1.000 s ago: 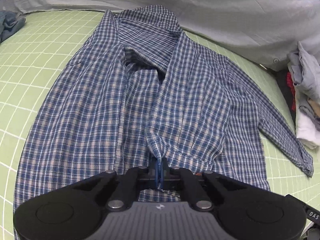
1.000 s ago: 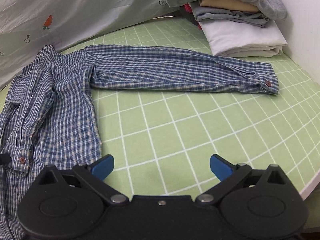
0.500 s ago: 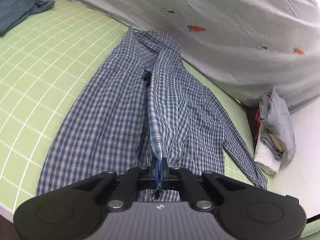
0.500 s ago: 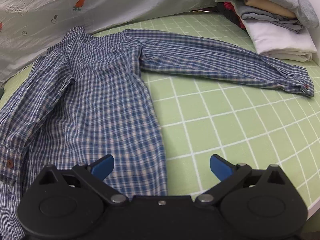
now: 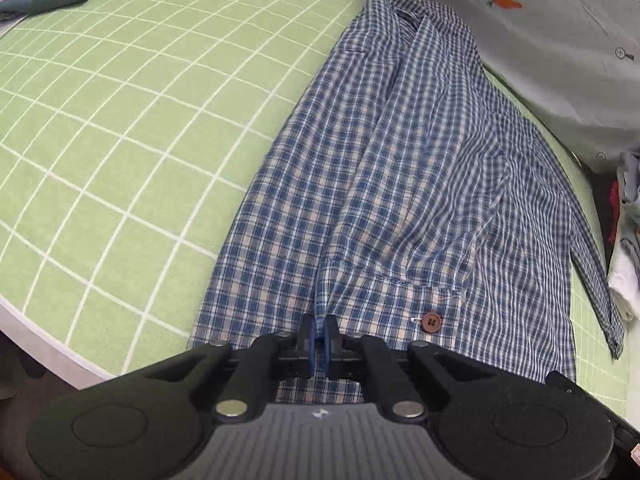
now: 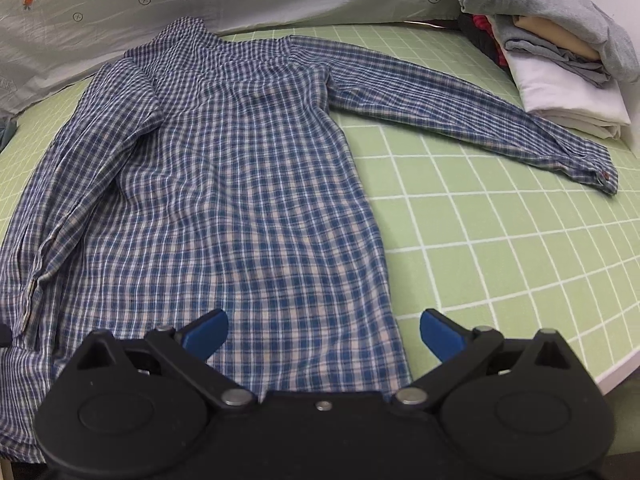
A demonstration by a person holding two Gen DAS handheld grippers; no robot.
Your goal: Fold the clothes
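Dragged across since a second ago: plaid shirt (image 5: 400, 184) with its sleeve cuff now folded over the body, brown button (image 5: 431, 321) just right of the fingers. Left gripper (image 5: 319, 340) nearly closed, starting to part, cloth edge still between the pads. From the right wrist: right gripper (image 6: 322, 334) spread wide, empty, above the shirt hem; other sleeve (image 6: 460, 120) stretched ahead and right on the green grid mat (image 6: 500, 248).
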